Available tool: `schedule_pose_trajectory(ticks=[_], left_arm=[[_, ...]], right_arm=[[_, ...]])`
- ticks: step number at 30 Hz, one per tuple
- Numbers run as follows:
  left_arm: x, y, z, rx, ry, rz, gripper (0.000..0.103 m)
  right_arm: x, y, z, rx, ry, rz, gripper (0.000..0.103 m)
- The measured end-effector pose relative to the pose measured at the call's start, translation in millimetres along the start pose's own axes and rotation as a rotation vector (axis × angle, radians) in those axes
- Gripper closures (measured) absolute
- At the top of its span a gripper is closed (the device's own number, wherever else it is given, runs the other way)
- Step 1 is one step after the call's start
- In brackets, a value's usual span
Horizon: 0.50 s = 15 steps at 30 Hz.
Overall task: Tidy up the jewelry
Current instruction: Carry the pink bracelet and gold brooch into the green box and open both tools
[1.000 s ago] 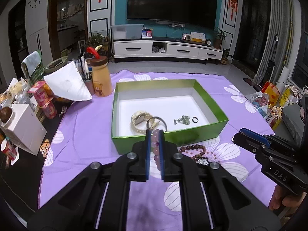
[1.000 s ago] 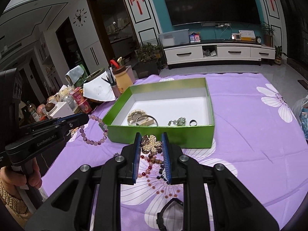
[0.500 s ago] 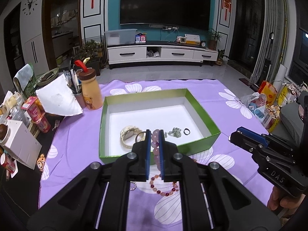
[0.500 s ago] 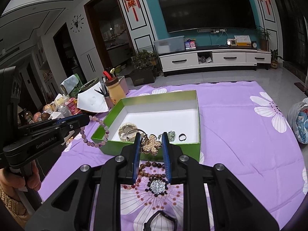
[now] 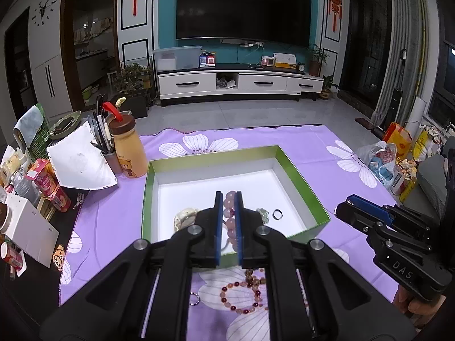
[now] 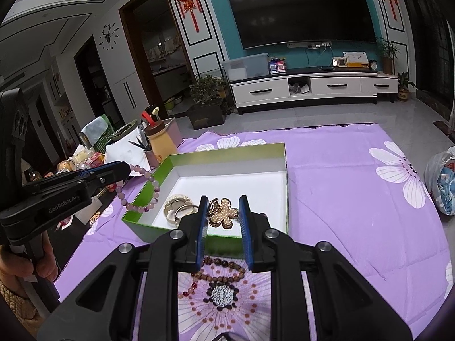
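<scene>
A green box (image 5: 301,183) with a white floor sits on the purple flowered cloth. My left gripper (image 5: 228,199) is shut on a pink bead bracelet (image 5: 230,213), held over the box's near side; the bracelet (image 6: 142,187) hangs in a loop from the left gripper (image 6: 125,169) over the box's left wall (image 6: 148,189). My right gripper (image 6: 222,207) is shut on a gold flower brooch (image 6: 223,213), above the box's front edge. Inside lie a pale bangle (image 5: 184,217), a dark ring (image 5: 277,214) and a greenish piece (image 5: 264,214).
Loose bead bracelets (image 5: 241,295) and a brown bead string (image 6: 224,268) lie on the cloth in front of the box. A yellow bottle (image 5: 128,150), a pen cup, a white paper and snack boxes (image 5: 28,221) crowd the left side. Bags (image 5: 381,162) stand at the right.
Both grippers have moved forward and slightly up with their pieces, from in front of the box to over its near part. Neither grip has changed.
</scene>
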<state>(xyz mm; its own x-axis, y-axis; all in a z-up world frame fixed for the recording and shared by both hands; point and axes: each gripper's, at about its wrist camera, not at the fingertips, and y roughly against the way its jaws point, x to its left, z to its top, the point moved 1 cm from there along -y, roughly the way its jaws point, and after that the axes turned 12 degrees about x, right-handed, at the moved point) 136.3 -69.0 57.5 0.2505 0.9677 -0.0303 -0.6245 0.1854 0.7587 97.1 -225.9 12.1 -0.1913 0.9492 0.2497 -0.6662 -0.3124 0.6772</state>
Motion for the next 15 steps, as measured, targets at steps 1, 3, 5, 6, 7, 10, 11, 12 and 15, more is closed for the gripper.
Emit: schedule_pose_trajectory(ticks=[1,3,5,6,7,10,11,12,15], left_arm=[[1,-2,2,0.001,0.002,0.002,0.096],[2,-5,5,0.002,0.004,0.007,0.096],[4,-10,9,0.004,0.006,0.011,0.096],[5,-11,10,0.006,0.007,0.012,0.096],[6,-15,13,0.01,0.009,0.015,0.096],[9,-23,16,0.021,0.012,0.022,0.096],[11,-26,17,0.024,0.012,0.026,0.096],[12,-28,18,0.027,0.012,0.029,0.096],[13,-38,22,0.039,0.012,0.038,0.096]], right_arm=[[0,-2,2,0.001,0.0,-0.001,0.081],[-1,-5,4,0.005,0.001,-0.005,0.081],[-2,-10,6,0.01,0.001,-0.009,0.081],[-3,-13,8,0.016,0.001,-0.01,0.081],[-4,-16,9,0.023,0.002,-0.01,0.081],[-4,-25,10,0.043,0.008,-0.02,0.081],[-4,-28,11,0.048,0.01,-0.023,0.081],[-4,-30,11,0.053,0.011,-0.027,0.082],[-4,-38,14,0.066,0.013,-0.037,0.082]])
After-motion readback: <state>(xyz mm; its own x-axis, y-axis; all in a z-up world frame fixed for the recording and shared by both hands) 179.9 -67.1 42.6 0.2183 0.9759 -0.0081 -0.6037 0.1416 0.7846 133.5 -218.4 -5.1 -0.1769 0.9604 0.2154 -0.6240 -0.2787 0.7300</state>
